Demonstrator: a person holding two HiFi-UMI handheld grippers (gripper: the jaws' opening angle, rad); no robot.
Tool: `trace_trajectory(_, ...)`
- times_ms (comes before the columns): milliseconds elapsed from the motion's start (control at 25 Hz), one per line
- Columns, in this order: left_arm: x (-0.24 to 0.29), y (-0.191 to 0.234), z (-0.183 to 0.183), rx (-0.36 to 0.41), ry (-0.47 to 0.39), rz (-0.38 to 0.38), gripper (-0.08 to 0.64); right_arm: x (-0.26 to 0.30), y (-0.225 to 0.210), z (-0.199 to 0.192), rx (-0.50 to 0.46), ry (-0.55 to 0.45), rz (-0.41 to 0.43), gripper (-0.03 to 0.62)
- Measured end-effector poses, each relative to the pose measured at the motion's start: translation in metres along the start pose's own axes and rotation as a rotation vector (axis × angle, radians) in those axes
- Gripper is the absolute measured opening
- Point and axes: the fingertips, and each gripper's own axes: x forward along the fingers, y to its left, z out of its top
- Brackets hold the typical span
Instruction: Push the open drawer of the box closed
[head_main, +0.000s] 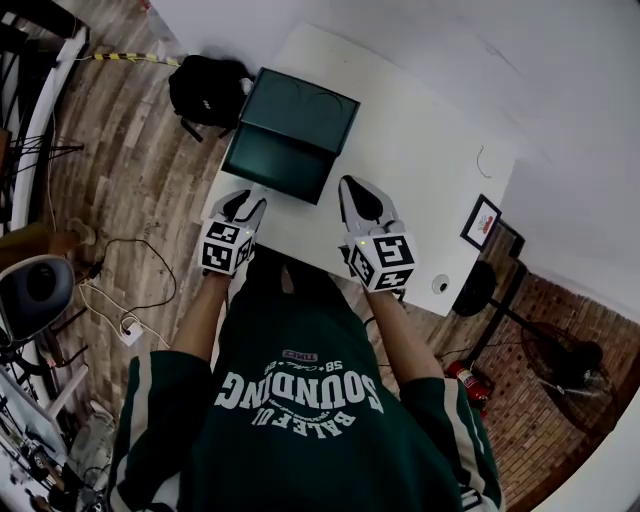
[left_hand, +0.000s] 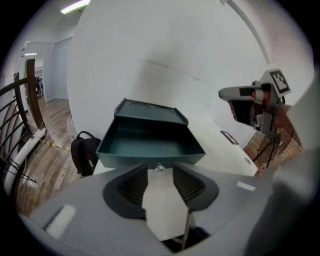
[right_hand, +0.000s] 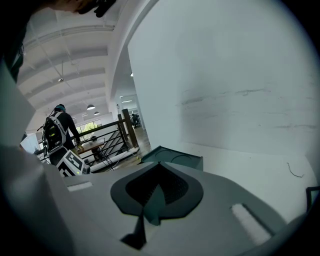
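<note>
A dark green box (head_main: 302, 112) stands at the far left part of the white table (head_main: 420, 150). Its drawer (head_main: 277, 166) is pulled out toward me and is empty inside (left_hand: 150, 142). A small metal knob (left_hand: 160, 167) sits on the drawer's front. My left gripper (head_main: 243, 203) hovers just before that front, open, with nothing between its fingers (left_hand: 131, 186). My right gripper (head_main: 351, 186) is to the right of the drawer's front corner, its jaws shut with nothing in them (right_hand: 159, 164). Beyond its tips I see the box (right_hand: 176, 159).
A black backpack (head_main: 208, 90) lies on the wooden floor left of the table. Cables (head_main: 120, 300) trail on the floor at my left. A framed picture (head_main: 482, 222) and a black stand (head_main: 476, 288) are off the table's right end. A white wall rises behind the box.
</note>
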Motion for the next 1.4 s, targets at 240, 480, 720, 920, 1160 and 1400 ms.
trace_trajectory(240, 0.027, 0.001, -0.015, -0.06, 0.072, -0.003, 0.169, -0.004, -0.012, -0.003, 0.017, 0.004, -0.034, 0.003)
trace_trajectory(480, 0.045, 0.004, -0.024, -0.061, 0.116, 0.005, 0.169, -0.01, -0.023, -0.01, 0.04, 0.013, -0.066, 0.003)
trace_trajectory(720, 0.052, 0.007, -0.025, -0.053, 0.132, 0.016, 0.126, -0.013, -0.032, -0.011, 0.058, 0.012, -0.093, 0.003)
trace_trajectory(920, 0.049, 0.0, -0.024, -0.054, 0.126, 0.001, 0.124, -0.022, -0.036, -0.012, 0.065, 0.006, -0.108, 0.003)
trace_trajectory(1160, 0.05, -0.001, -0.013, -0.065, 0.105, -0.008, 0.123, -0.02, -0.038, -0.012, 0.074, 0.002, -0.122, 0.003)
trace_trajectory(1400, 0.058, 0.006, -0.005, -0.072, 0.112, -0.005, 0.123, -0.022, -0.039, -0.011, 0.079, 0.001, -0.136, 0.003)
